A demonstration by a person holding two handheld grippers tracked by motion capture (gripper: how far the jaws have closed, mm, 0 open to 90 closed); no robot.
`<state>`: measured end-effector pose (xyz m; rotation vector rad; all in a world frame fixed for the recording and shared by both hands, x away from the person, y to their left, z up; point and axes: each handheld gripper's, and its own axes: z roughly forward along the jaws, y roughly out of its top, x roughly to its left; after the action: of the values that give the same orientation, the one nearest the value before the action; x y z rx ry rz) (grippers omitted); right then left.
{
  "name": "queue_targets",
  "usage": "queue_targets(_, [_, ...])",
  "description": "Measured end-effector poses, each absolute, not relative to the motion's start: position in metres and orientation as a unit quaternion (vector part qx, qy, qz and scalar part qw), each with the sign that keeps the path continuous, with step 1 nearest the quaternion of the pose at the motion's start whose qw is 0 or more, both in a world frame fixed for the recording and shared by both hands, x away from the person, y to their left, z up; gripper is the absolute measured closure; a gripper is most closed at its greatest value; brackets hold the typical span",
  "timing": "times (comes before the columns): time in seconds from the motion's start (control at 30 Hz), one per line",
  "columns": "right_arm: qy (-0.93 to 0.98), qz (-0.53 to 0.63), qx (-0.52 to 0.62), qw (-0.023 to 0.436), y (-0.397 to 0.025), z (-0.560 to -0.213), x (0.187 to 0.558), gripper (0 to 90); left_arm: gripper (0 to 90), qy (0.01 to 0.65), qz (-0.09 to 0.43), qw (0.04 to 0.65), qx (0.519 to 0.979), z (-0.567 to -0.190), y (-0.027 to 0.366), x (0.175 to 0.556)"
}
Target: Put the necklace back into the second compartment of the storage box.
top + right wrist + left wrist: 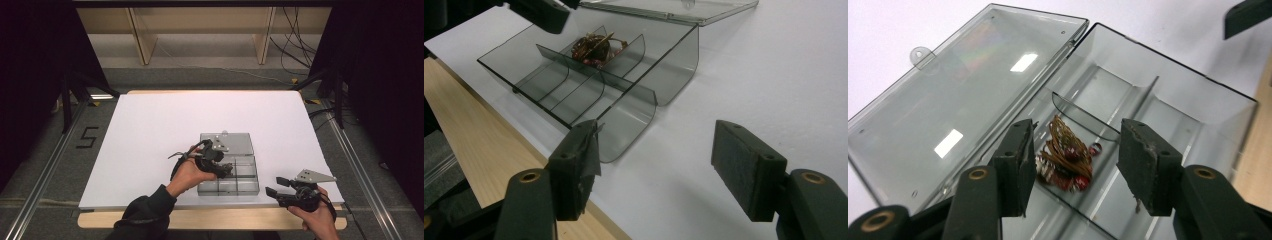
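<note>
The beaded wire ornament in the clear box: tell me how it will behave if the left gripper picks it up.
The beaded wire ornament looks like thin looped wire, so it probably squashes or bends under firm jaws. It seems light for its size. Its red beads and loose loops may snag on the curved divider of the clear box when the left gripper lifts.

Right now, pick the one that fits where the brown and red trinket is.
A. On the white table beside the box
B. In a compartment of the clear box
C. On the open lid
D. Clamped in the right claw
B: the trinket lies on the floor of a compartment of the box, between the open left claw jaws; the lid is bare, and the right claw is open.
</note>
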<state>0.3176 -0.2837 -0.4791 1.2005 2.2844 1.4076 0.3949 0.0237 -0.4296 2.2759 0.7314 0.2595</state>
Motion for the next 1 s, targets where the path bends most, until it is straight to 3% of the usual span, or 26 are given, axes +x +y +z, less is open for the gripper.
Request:
queue_targets(0.27, [0.758,0.491,0.422,0.080,-0.284,-0.478,0.322,34.6,44.9,0.300,0.110,0.390,0.864,-0.422,0.057,0.373])
queue_targets(0.37, [0.762,0.492,0.411,0.091,-0.285,-0.478,0.325,34.4,44.7,0.301,0.113,0.390,0.863,-0.423,0.062,0.370])
queue_targets(0.4, [0.760,0.483,0.428,0.074,-0.283,-0.476,0.322,34.3,44.4,0.306,0.112,0.390,0.861,-0.424,0.065,0.368])
queue_targets(0.43, [0.766,0.486,0.412,0.088,-0.284,-0.477,0.326,34.1,44.0,0.309,0.112,0.391,0.860,-0.424,0.068,0.366])
queue_targets(0.53, [0.760,0.491,0.420,0.074,-0.281,-0.477,0.329,33.8,38.3,0.323,0.105,0.393,0.855,-0.428,0.074,0.363])
queue_targets(0.9, [0.751,0.492,0.436,0.060,-0.280,-0.475,0.352,32.6,31.0,0.352,0.117,0.406,0.835,-0.434,0.090,0.357])
queue_targets(1.0, [0.760,0.489,0.421,0.078,-0.282,-0.474,0.359,32.3,30.9,0.360,0.119,0.403,0.833,-0.436,0.097,0.355])
